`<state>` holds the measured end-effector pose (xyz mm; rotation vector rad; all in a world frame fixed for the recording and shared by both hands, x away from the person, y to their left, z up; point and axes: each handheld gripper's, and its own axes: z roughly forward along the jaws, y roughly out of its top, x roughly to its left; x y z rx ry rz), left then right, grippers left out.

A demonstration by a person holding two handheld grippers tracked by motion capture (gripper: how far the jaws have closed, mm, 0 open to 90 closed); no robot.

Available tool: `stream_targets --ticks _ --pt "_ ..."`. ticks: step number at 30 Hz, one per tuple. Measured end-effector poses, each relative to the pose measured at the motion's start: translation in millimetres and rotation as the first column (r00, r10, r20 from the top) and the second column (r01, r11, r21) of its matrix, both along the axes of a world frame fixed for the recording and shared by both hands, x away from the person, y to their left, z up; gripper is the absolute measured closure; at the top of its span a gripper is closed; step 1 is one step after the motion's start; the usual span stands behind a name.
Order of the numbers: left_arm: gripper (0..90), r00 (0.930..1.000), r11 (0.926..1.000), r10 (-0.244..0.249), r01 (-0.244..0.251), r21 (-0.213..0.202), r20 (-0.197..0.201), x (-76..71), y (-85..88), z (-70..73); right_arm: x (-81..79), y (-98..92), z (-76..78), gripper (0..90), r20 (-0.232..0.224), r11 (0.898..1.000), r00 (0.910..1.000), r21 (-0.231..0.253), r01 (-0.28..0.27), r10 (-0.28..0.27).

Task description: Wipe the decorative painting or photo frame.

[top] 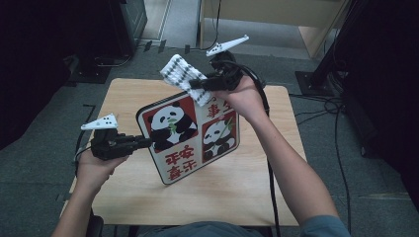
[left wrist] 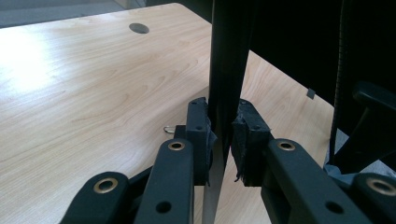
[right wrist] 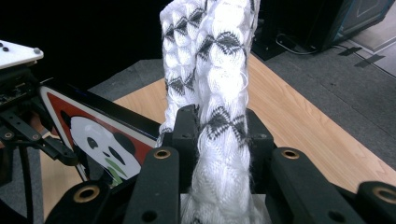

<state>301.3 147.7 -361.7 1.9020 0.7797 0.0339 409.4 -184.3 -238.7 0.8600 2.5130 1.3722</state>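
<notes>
Grey carpet surrounds the light wooden surface (top: pixel 247 182). Left gripper (top: pixel 144 142): fingers (left wrist: pixel 200 135) clamped on the left edge of the panda board (top: pixel 190 138), which is held tilted above the surface with its lower corner near the wood. Right gripper (top: pixel 196 84): fingers (right wrist: pixel 184 135) clamped on the white knitted cloth (top: pixel 184 76), held against the board's upper edge. Cloth carries a black diamond pattern and projects beyond the fingers.
</notes>
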Motion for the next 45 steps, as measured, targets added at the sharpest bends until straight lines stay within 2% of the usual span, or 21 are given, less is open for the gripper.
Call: stream_targets --ticks 45 --pt "78.6 1.0 1.0 0.004 -0.004 0.0 -0.009 -0.3 0.3 -0.2 14.3 -39.7 -0.2 73.1 0.007 0.995 0.9947 -0.005 0.103 -0.103"
